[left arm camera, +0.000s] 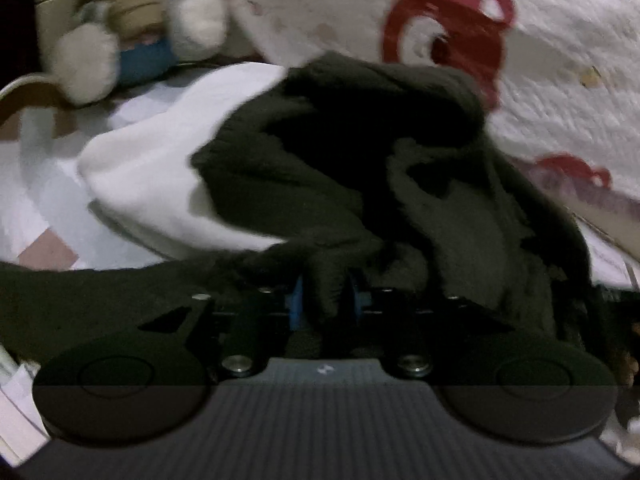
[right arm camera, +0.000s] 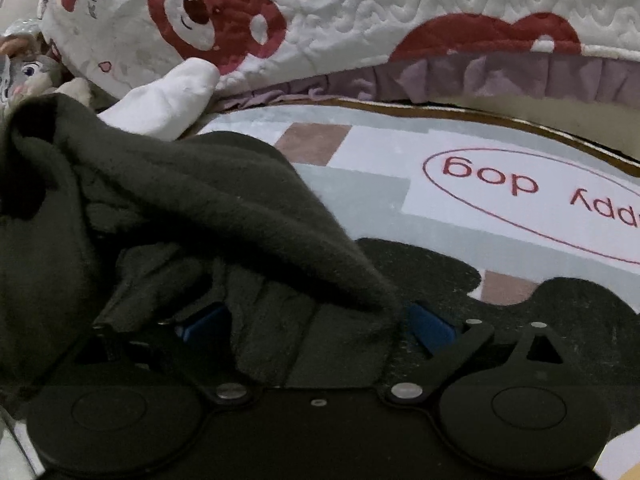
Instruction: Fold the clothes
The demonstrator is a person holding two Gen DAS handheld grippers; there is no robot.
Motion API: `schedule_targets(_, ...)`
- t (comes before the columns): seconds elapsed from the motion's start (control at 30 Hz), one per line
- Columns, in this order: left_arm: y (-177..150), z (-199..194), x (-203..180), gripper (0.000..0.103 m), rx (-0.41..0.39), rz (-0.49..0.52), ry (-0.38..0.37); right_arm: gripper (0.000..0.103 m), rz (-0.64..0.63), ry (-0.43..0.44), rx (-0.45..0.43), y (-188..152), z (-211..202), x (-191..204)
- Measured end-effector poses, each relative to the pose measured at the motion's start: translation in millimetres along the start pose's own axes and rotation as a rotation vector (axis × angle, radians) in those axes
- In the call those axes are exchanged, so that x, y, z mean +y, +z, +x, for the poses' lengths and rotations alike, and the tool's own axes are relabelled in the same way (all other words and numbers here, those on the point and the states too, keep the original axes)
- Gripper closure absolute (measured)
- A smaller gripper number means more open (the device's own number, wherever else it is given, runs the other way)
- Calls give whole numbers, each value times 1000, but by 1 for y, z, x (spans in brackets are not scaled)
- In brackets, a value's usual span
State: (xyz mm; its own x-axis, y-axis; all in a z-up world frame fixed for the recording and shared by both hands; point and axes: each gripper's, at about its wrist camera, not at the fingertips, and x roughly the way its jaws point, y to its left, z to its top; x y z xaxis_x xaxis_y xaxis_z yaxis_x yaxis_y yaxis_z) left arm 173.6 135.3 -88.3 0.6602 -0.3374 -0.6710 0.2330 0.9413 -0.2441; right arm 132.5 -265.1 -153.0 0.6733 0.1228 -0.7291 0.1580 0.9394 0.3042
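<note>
A: Where's the dark olive fleece garment [left arm camera: 344,152]?
B: Bunched ahead of both. The left hand-held gripper [left arm camera: 325,300] pinches a fold; the right hand-held gripper [right arm camera: 316,324] stands wider, cloth draped between its fingers, trailing leftward.

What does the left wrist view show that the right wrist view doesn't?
Only the left wrist view: a plush toy with a blue part, seen whole. Only the right: the mat's red "dog" lettering and the quilt's purple ruffle. Both: the dark garment, pinched in the left tongs and lying between the wider right tongs, the white cloth, and the bear-print quilt.
</note>
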Motion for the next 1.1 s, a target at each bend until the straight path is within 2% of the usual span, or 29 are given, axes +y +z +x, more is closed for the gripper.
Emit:
schedule_targets(0.03, 0, 4, 8, 47, 16, -55, -24, 10, -12, -1, -7, -1, 2, 0)
schedule_targets(0.07, -1, 8, 15, 42, 31, -104, -43, 25, -25, 0, -13, -1, 3, 1)
schedule_targets(0.1, -3, 12, 20, 37, 40, -132, -46, 52, -39, 21, -9, 0, 1, 0)
schedule_targets(0.13, -5, 16, 25, 26, 49, -159, -48, 68, -53, 21, -5, 3, -2, 2)
schedule_targets(0.17, -7, 21, 29, 19, 60, -186, -51, 84, -69, 18, -1, 5, -6, 4)
schedule_targets(0.2, -8, 26, 33, 15, 81, -211, -59, 84, -103, -32, -2, 7, -12, 11)
schedule_targets(0.27, -10, 28, 38, 21, 101, -256, -97, 86, -158, -60, -30, 6, -28, 23)
schedule_targets(0.3, -10, 26, 39, 43, 98, -261, -108, 87, -181, -68, -47, 5, -37, 28)
schedule_targets(0.33, -9, 22, 32, 67, 92, -217, -94, 87, -208, -89, -71, 4, -46, 30)
schedule_targets(0.43, -5, 8, 12, 87, 72, -83, -51, 90, -278, -172, -142, 6, -67, 29)
schedule_targets(0.47, -4, 3, 6, 90, 65, -47, -41, 90, -288, -201, -161, 8, -73, 26)
schedule_targets(0.5, -4, -2, 4, 96, 55, -49, -46, 92, -296, -230, -179, 10, -78, 23)
schedule_targets(0.63, -4, -13, -6, 100, 9, -5, -26, 92, -277, -278, -231, 16, -98, 9)
schedule_targets(0.73, -4, -23, -10, 100, -29, 42, -7, 93, -367, -341, -281, 16, -111, 15)
schedule_targets(0.8, -4, -29, -13, 101, -53, 67, 0, 93, -423, -408, -363, 17, -134, 22)
schedule_targets(0.83, -1, -35, -14, 102, -55, 47, -25, 93, -439, -441, -414, 16, -150, 24)
schedule_targets(0.87, 3, -41, -14, 103, -57, 12, -67, 93, -440, -470, -458, 17, -168, 25)
schedule_targets(0.93, 6, -64, -8, 103, -61, -171, -339, 93, -410, -528, -529, 20, -202, 21)
schedule_targets(0.97, 7, -74, -7, 103, -70, -227, -457, 93, -385, -562, -540, 23, -217, 14)
schedule_targets(1.03, 6, -85, -29, 103, -116, -69, -395, 100, -328, -647, -551, 29, -241, -1)
schedule_targets(1.07, 5, -88, -39, 103, -131, 1, -360, 98, -303, -707, -553, 30, -249, -13)
schedule_targets(1.1, 1, -79, -44, 101, -109, 36, -310, 96, -280, -680, -522, 26, -246, -18)
